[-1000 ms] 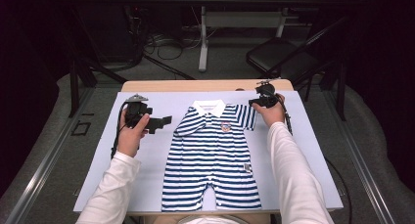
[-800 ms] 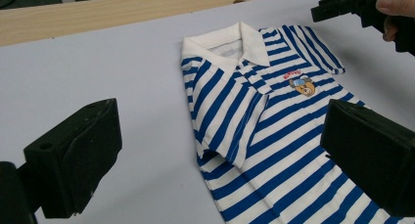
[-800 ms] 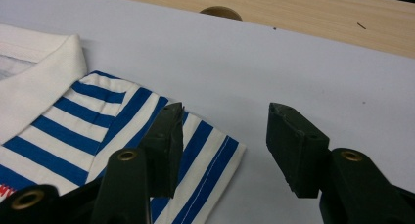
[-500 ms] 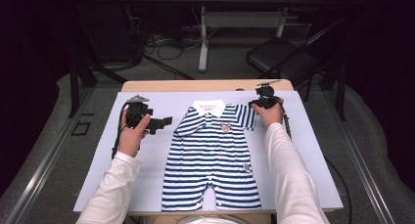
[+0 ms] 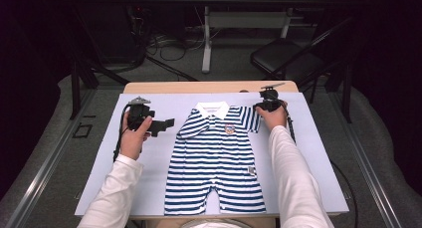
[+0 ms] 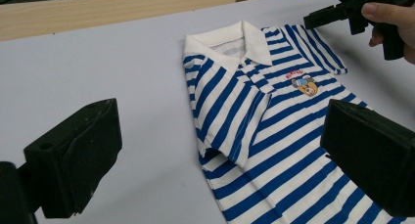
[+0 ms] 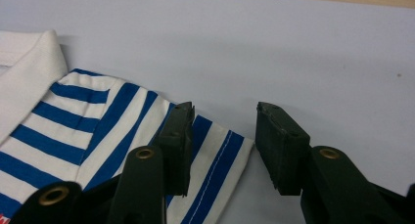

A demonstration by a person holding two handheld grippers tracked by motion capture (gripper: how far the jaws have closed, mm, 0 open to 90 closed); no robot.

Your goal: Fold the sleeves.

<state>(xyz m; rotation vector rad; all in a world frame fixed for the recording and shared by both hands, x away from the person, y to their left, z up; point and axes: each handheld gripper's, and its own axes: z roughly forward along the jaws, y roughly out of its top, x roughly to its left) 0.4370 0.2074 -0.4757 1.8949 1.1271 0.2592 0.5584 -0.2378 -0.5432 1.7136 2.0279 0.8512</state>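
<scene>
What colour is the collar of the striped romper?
White; the collar shows best in the left gripper view.

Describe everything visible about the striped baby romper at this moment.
The romper is blue-and-white striped knit cloth with a white collar, short sleeves, a bear badge on the chest and short legs. It lies flat, front up, on the pale sheet. The right gripper, closing, straddles one sleeve's hem; whether it touches is unclear. The other sleeve is folded inward.

Left claw (image 5: 168, 124), held left of centre in the high view, points rightward with jaws wide apart. Right claw (image 5: 258, 107), upper right, angles down; its jaws have just been closing, a gap remaining.
</scene>
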